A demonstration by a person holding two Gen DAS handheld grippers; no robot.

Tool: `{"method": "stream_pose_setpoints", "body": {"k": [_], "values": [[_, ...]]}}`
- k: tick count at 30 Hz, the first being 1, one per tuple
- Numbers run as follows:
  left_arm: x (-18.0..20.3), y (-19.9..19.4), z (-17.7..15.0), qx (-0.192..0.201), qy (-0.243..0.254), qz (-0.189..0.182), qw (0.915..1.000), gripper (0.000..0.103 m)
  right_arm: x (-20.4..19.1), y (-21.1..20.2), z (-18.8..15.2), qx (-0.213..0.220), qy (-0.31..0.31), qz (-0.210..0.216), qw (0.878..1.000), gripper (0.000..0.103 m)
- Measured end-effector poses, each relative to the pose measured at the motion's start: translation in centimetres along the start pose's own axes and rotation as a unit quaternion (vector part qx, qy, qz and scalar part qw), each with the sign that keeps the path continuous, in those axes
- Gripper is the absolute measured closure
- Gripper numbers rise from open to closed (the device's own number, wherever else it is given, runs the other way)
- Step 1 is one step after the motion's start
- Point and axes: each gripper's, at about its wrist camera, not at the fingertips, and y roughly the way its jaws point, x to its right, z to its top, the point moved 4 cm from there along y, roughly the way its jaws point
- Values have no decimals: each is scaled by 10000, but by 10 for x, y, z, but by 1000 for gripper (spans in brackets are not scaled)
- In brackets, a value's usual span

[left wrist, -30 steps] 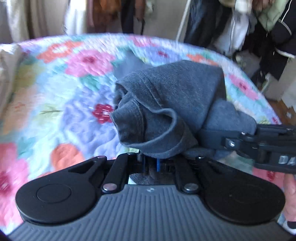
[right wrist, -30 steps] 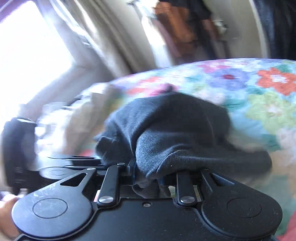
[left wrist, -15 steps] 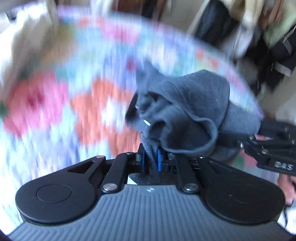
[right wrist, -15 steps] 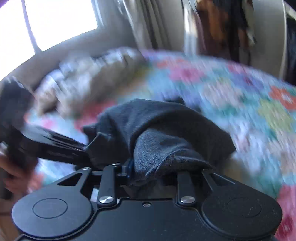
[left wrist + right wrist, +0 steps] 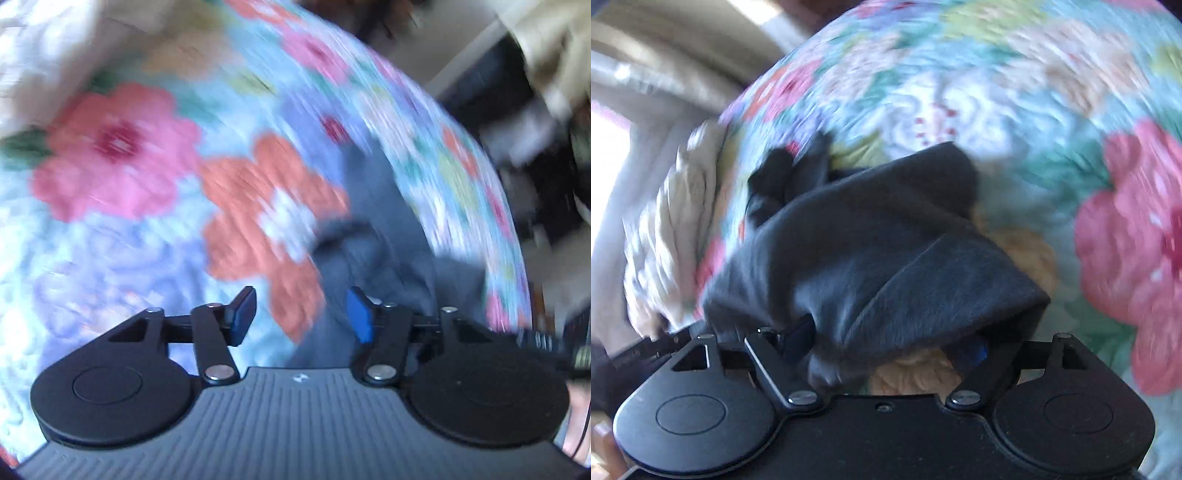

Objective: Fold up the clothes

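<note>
- The left gripper (image 5: 301, 314) is opening, its blue pads (image 5: 360, 319) standing apart with nothing pressed between them; only the floral quilt (image 5: 122, 236) is showing in the gap.
- The dark grey garment (image 5: 373, 236) is lying on the quilt just beyond and to the right of the left gripper's right finger, running away from it toward the far edge of the bed; motion blur is hiding its folds.
- The right gripper (image 5: 890, 343) is opening too, its jaws spread wide; the grey garment (image 5: 871, 258) is draping over both fingertips and sagging between them, loose rather than pinched.
- In the right wrist view the garment is bunching into a mound, extending far and left from the jaws, with the quilt (image 5: 1015, 122) around it.
- A white pillow (image 5: 668, 236) is sitting at the left edge of the bed, beside the garment's far-left end.
</note>
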Motion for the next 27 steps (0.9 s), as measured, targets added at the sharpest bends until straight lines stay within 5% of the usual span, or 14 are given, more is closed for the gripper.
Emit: {"method": "stream_pose_setpoints", "body": {"k": [5,9,13,15,16,18,24,27], "values": [[0,2,11,282,-138,-290,9991,49,-8,-4,4,404,27,173,9990,25],[11,22,9,465,-326,-497,9971,31,-31,-14,7,841,-856,-240,9925,58],[30,53,3,74,-26,-641,9979,31,-67,-26,2,1407,-2482,-1075,9524,78],[41,59,-5,-79,254,-729,9970,40,-77,-29,1,1544,-2884,-1112,9384,92],[45,61,-10,-168,362,-782,9961,59,-81,-29,2,1605,-3050,-1116,9321,93],[53,61,-19,-345,392,-1103,9925,79,-88,-33,6,1723,-3316,-1077,9213,95],[80,55,-38,-579,859,-1453,9840,84,-108,-67,36,2314,-3754,-855,8934,96],[88,54,-41,-544,1063,-1432,9825,84,-96,-84,59,2457,-3534,-1002,8971,96]]}}
